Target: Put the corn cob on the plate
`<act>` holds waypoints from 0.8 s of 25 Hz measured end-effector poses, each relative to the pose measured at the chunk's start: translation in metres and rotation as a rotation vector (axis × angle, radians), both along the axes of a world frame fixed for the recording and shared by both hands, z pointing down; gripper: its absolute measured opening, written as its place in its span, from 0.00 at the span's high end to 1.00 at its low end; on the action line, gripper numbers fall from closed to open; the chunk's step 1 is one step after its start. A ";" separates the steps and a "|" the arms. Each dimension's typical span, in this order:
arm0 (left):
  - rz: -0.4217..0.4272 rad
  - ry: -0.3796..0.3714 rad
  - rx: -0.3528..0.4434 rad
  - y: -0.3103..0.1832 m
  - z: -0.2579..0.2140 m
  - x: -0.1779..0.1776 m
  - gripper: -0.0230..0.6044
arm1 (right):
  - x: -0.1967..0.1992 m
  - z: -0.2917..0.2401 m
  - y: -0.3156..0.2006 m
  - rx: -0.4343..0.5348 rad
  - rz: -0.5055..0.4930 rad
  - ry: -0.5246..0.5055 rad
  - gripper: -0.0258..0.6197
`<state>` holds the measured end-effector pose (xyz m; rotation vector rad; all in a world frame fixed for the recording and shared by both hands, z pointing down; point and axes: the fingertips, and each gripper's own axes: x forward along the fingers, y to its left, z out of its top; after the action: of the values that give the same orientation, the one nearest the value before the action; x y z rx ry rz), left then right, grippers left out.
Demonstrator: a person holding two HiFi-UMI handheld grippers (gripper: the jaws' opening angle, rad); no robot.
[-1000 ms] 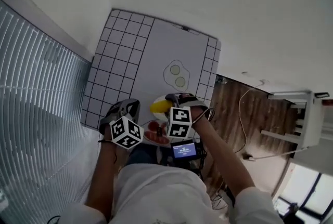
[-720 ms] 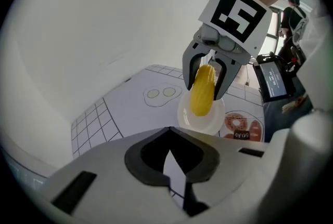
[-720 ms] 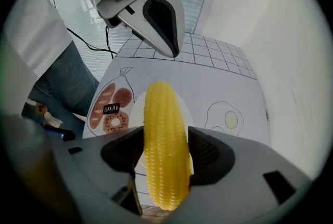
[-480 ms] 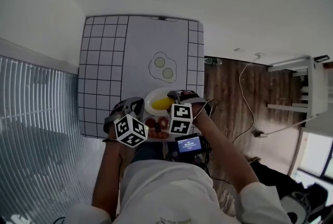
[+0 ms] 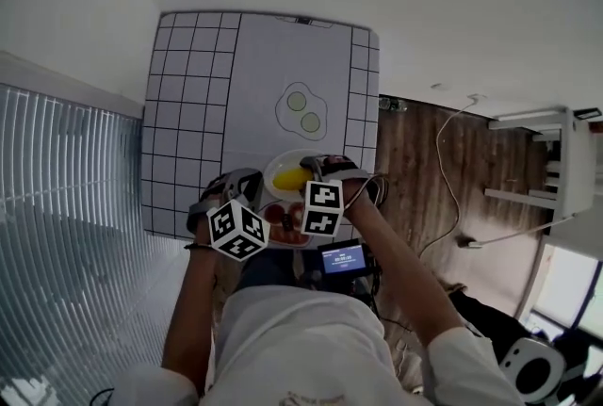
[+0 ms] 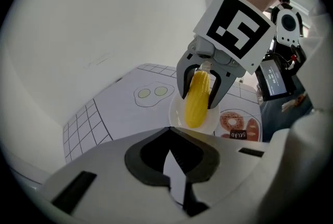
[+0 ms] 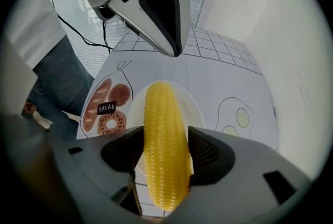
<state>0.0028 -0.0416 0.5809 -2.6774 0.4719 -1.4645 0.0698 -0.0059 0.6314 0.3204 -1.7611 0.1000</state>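
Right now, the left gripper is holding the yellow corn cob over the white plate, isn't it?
No, it is the right gripper that holds the corn cob over the white plate. The right gripper view shows its jaws clamped on the cob; the left gripper is shut with nothing in it.

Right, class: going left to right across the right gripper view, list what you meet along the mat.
Bread drawing → corn cob → fried-egg drawing. The plate is left out, since the cob overlaps it.
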 end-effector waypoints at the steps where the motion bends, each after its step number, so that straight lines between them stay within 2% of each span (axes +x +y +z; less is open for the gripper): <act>1: -0.003 0.001 -0.004 0.001 0.001 -0.001 0.95 | -0.001 0.002 0.001 -0.003 -0.001 -0.001 0.55; 8: -0.019 0.011 -0.027 0.006 0.006 0.001 0.95 | -0.001 0.014 0.003 0.017 0.002 -0.002 0.55; 14: -0.020 0.015 -0.031 0.007 0.010 0.006 0.95 | -0.003 0.017 0.001 -0.054 0.003 -0.004 0.55; 20: -0.027 0.020 -0.034 0.003 0.009 0.008 0.95 | -0.003 0.016 0.003 -0.078 -0.018 -0.026 0.55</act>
<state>0.0108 -0.0384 0.5898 -2.7244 0.4910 -1.4673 0.0667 -0.0032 0.6478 0.2478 -1.7805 0.1606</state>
